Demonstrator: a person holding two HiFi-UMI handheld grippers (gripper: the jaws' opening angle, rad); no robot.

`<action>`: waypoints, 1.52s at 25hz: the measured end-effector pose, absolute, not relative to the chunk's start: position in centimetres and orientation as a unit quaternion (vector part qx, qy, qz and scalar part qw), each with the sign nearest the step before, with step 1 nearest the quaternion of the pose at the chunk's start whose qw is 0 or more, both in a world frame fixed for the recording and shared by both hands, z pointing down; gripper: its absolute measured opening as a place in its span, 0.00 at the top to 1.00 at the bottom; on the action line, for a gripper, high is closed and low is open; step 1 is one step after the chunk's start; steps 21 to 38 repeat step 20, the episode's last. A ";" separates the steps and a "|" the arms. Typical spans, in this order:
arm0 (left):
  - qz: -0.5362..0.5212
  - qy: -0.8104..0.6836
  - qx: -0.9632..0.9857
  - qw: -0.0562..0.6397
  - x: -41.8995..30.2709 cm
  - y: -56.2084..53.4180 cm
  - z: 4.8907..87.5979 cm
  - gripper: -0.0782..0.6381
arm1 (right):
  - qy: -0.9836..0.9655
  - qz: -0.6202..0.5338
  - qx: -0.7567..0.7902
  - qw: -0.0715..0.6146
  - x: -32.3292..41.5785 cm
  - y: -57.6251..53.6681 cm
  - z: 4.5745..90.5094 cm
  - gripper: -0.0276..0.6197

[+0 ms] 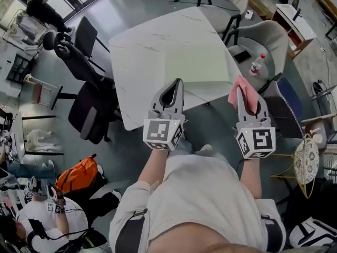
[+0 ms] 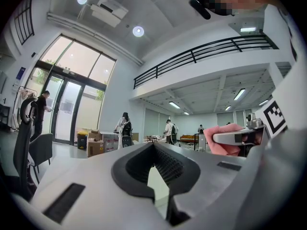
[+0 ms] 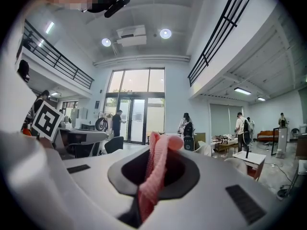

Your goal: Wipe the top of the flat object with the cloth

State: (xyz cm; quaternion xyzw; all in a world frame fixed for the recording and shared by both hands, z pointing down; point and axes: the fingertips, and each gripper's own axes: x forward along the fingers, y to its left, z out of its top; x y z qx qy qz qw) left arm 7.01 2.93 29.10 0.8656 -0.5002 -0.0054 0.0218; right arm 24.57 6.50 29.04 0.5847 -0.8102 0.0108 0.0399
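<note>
A pale green flat sheet (image 1: pixel 196 63) lies on the near right part of the white marble table (image 1: pixel 142 46). My right gripper (image 1: pixel 239 90) hangs just off the table's near right corner, shut on a pink cloth (image 1: pixel 233 92). In the right gripper view the cloth (image 3: pixel 156 176) runs as a folded strip between the jaws of the right gripper (image 3: pixel 160 145). My left gripper (image 1: pixel 178 83) hovers over the table's front edge, near the sheet's near left corner. The left gripper (image 2: pixel 154 146) is shut with nothing in it. The pink cloth (image 2: pixel 223 135) also shows at the right of the left gripper view.
Black office chairs (image 1: pixel 89 109) stand left of the table. Grey armchairs (image 1: pixel 268 41) stand to its right, with a bottle (image 1: pixel 256 65) and a phone (image 1: pixel 242 56) on a small round table. An orange backpack (image 1: pixel 79 175) lies on the floor. People stand further off.
</note>
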 end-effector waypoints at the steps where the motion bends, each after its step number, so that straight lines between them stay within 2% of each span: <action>1: -0.006 -0.500 0.866 0.022 7.0 2.9 29.1 0.87 | -0.811 0.010 0.584 0.040 24.6 6.4 29.0 0.91; 38: -0.006 -0.506 0.862 0.030 6.2 1.5 29.5 0.87 | -0.815 0.006 0.579 0.039 23.8 4.9 29.1 0.91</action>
